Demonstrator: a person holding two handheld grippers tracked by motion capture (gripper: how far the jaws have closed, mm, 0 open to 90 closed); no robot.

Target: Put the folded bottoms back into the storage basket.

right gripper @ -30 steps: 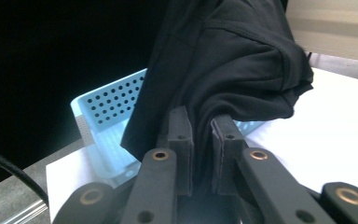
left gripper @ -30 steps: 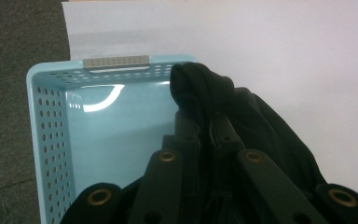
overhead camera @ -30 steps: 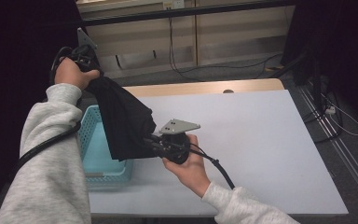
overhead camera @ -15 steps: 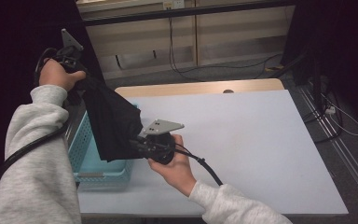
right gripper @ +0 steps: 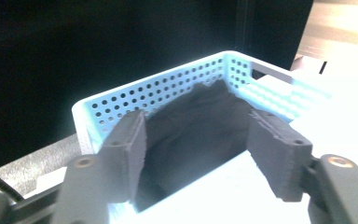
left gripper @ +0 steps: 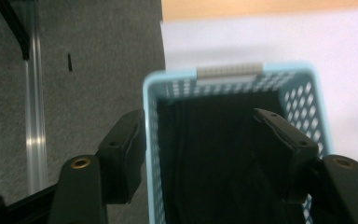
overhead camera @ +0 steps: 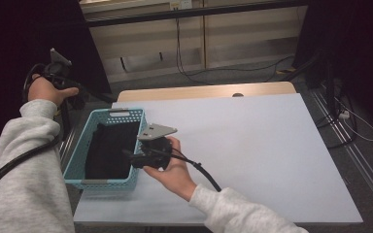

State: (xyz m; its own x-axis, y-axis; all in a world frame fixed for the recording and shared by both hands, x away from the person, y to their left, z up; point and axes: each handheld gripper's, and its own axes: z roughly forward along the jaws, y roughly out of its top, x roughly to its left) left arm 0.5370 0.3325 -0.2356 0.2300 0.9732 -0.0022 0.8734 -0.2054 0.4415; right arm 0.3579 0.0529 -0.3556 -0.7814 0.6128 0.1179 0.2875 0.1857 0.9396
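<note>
A black cloth (overhead camera: 109,150) lies bunched inside a light blue perforated basket (overhead camera: 108,112) at the table's left edge. My left gripper (overhead camera: 75,97) is held up beyond the basket's far left corner. In the left gripper view it looks down on the basket (left gripper: 228,71) and the cloth (left gripper: 205,121); its jaws have just been opening and hold nothing. My right gripper (overhead camera: 132,158) sits at the basket's right rim and points into it. Its jaws have also just been opening, with the cloth (right gripper: 200,116) lying free in the basket (right gripper: 168,93) beyond them.
The white table (overhead camera: 252,145) stretches bare to the right of the basket. My right gripper's cable (overhead camera: 204,172) trails across it towards the front edge. Grey floor (left gripper: 74,70) with a metal rail (left gripper: 35,116) lies left of the table.
The cloth hung stretched between both grippers above the basket; both have let go and it now lies in the basket. My left hand moved left and down, my right hand slid left.
</note>
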